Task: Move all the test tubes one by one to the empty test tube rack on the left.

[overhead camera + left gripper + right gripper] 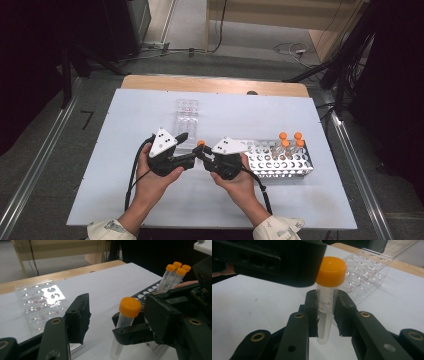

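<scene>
right gripper view: right gripper (325, 315) clamps tube (327, 302).

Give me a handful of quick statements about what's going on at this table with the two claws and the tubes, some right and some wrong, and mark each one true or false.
1. The right claw grips an orange-capped tube. True.
2. The left claw is clamped on that tube's cap. False: its jaws stand on either side of the cap, not pressing on it.
3. Four orange-capped tubes stand in the metal rack. True.
4. The clear plastic tray sits on top of the rack. False: it rests on the white table, apart from the rack.
5. The held tube lies flat on the table. False: it is held roughly upright.
</scene>
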`<state>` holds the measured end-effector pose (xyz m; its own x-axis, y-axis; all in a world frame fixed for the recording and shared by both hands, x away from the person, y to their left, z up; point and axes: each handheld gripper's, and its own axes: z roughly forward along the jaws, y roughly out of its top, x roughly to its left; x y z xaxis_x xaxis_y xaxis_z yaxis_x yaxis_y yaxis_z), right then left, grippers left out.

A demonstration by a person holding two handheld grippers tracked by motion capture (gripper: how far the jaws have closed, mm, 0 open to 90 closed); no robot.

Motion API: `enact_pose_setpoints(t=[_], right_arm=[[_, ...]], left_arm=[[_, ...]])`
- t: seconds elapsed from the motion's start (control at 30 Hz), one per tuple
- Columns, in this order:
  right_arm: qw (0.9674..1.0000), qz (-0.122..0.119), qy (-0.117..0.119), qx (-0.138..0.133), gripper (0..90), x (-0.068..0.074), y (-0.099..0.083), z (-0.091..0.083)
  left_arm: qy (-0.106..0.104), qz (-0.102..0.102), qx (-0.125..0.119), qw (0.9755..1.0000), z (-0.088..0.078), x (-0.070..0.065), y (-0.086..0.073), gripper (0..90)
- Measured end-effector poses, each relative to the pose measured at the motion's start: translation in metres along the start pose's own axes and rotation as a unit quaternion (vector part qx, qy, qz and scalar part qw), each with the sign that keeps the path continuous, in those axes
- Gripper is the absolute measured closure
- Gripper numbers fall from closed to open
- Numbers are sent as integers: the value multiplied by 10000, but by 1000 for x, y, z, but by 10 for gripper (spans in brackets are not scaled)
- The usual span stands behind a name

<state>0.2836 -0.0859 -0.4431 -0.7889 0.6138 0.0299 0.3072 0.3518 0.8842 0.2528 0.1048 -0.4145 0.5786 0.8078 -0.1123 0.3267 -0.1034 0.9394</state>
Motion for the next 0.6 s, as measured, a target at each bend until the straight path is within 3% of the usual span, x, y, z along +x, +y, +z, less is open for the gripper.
enact_pose_setpoints(t=[0.23, 0.6], right_arm=[[9999, -34, 116, -10, 718, 5, 4, 2], [9998, -78, 170, -44, 718, 9, 8, 2]], left_arm=[[-52, 129, 9, 9999, 1, -2, -1, 534], [-63, 218, 48, 9997, 2, -4, -3, 665]])
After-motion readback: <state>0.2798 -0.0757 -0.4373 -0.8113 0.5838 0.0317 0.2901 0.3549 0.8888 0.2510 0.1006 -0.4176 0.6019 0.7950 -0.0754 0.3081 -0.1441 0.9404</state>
